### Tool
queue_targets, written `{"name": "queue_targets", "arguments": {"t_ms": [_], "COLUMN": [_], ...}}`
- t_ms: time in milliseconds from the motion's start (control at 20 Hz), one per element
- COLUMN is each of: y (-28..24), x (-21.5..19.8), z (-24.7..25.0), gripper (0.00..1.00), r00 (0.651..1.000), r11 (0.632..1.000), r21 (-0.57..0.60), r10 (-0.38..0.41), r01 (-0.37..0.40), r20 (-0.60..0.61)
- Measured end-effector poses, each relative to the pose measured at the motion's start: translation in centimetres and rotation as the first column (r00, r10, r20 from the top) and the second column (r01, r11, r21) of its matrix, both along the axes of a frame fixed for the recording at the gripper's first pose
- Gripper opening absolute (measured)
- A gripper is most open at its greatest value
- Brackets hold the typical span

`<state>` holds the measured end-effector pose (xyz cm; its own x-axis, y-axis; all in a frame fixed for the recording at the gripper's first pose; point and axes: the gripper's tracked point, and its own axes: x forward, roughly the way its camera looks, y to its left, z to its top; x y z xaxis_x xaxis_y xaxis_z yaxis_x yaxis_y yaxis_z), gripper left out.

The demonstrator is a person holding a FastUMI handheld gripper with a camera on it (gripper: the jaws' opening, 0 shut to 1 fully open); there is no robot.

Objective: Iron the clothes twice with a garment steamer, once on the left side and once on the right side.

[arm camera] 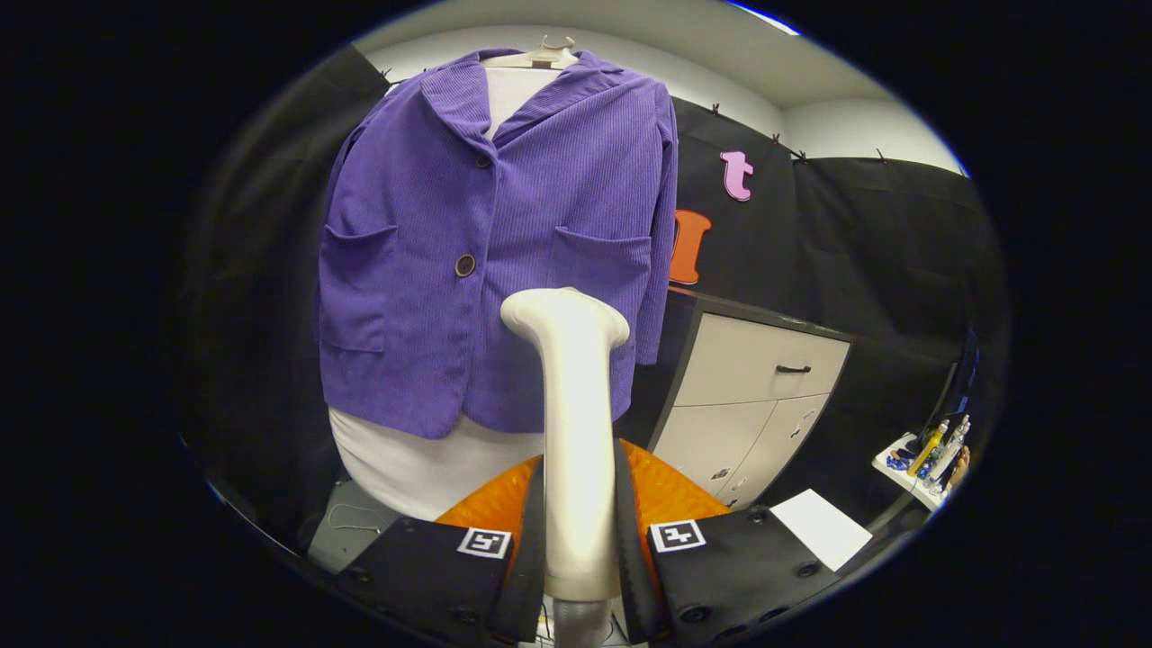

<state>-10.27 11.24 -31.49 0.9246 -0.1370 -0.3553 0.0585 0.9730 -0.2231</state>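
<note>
A purple corduroy jacket [490,243] hangs on a hanger over a white undershirt [423,463], facing me, with two buttons down its front and patch pockets on both sides. My gripper [579,504] is shut on the white handle of the garment steamer [572,423], both fingers pressing its sides. The steamer's head [564,317] rises ahead of the fingers and stands in front of the jacket's lower hem, just right of the button line; I cannot tell whether it touches the cloth.
A cabinet with a dark top, a drawer and two doors [765,396] stands right of the jacket. A white sheet [821,526] lies low on the right, and a small shelf with bottles [931,454] sits farther right.
</note>
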Motion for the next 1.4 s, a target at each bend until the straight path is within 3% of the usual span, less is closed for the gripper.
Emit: {"name": "queue_targets", "arguments": {"t_ms": [350,750,1100,1400], "y": [-0.3,-0.3,0.7,4.3], "x": [-1.3,-1.9,-1.0,1.3], "z": [-2.8,-2.6,4.8,14.2], "gripper": [0.43,0.43,0.43,0.43], "r00": [0.998,0.997,0.997,0.970], "r11": [1.000,1.000,0.999,0.997], "r21": [-0.001,0.000,0.026,0.021], "r10": [-0.004,-0.013,-0.021,0.062], "r01": [0.004,0.013,0.019,-0.069], "r20": [-0.062,-0.075,0.069,0.234]}}
